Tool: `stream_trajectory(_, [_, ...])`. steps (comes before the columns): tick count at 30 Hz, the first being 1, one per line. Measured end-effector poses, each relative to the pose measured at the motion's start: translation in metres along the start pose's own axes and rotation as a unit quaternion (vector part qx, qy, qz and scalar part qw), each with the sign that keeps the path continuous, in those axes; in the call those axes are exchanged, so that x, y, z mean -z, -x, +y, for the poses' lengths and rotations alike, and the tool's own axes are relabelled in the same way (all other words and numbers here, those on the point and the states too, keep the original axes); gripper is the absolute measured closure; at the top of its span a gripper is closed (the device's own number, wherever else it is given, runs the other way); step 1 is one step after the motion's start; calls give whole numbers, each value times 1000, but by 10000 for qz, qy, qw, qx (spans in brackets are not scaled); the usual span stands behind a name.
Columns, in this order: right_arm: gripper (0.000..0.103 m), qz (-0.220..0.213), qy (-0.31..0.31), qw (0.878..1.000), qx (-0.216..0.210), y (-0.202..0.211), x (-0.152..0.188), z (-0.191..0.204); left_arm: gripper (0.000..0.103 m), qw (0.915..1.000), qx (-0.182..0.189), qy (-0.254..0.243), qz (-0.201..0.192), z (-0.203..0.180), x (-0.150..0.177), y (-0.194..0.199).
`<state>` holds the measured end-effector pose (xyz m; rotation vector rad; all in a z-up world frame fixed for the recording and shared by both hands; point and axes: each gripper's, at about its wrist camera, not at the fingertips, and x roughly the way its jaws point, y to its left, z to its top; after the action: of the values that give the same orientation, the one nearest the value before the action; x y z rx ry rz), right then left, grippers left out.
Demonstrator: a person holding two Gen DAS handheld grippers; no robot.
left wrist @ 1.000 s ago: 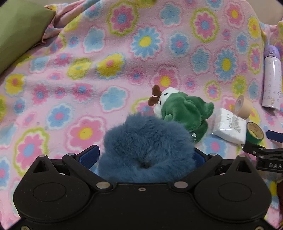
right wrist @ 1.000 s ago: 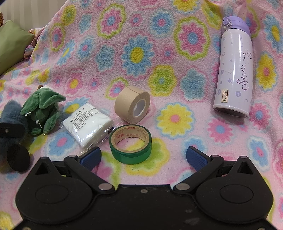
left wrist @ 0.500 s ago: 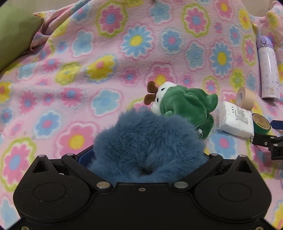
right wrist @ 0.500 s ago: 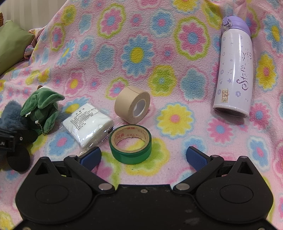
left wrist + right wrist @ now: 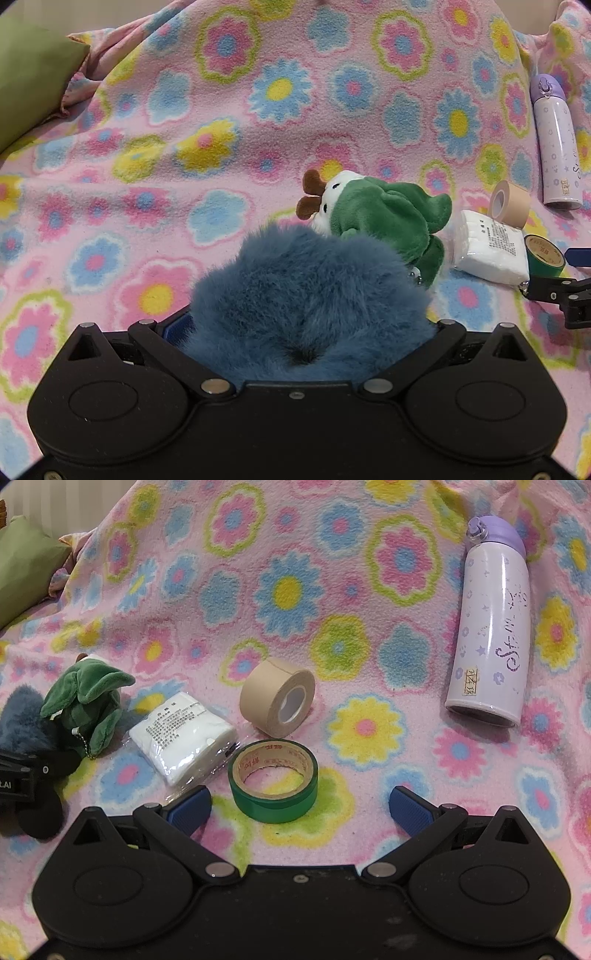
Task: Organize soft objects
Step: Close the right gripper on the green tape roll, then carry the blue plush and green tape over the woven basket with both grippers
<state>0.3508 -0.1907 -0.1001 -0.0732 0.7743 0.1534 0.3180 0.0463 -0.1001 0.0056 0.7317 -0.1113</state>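
My left gripper is shut on a fluffy blue-grey plush ball, which fills the space between its fingers and hides most of them. A green plush toy with a white face and brown antlers lies on the flowered blanket just beyond the ball; it also shows in the right wrist view. The blue plush sits at the left edge there. My right gripper is open and empty, low over the blanket, with the green tape roll just ahead of its fingers.
A white tissue pack, a beige tape roll and a lilac bottle lie on the pink flowered blanket. A green cushion sits at the far left.
My left gripper has lifted and drawn back with the blue plush ball, so the blanket and objects look smaller and farther. My right gripper has not moved.
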Motion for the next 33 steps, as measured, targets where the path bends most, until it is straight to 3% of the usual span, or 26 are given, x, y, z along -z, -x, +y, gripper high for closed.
stream_trajectory(7, [1, 13, -42, 10000, -40, 0, -1, -1, 3, 10000, 34, 31, -44, 1, 1, 1])
stream_trajectory(12, [24, -92, -220, 9997, 50, 6, -2, -3, 4, 10000, 58, 49, -63, 1, 2, 1])
stream_trajectory(15, [54, -100, -229, 9997, -27, 10, -5, -1, 6, 9999, 85, 78, -108, 2, 2, 2])
stream_trajectory(23, [56, 17, -473, 9986, -233, 32, -10, 1, 34, 9994, 153, -105, -296, -5, 6, 15])
stream_trajectory(33, [56, -71, -706, 9973, -201, 68, -3, -2, 40, 9993, 129, 55, -336, 1, -2, 42])
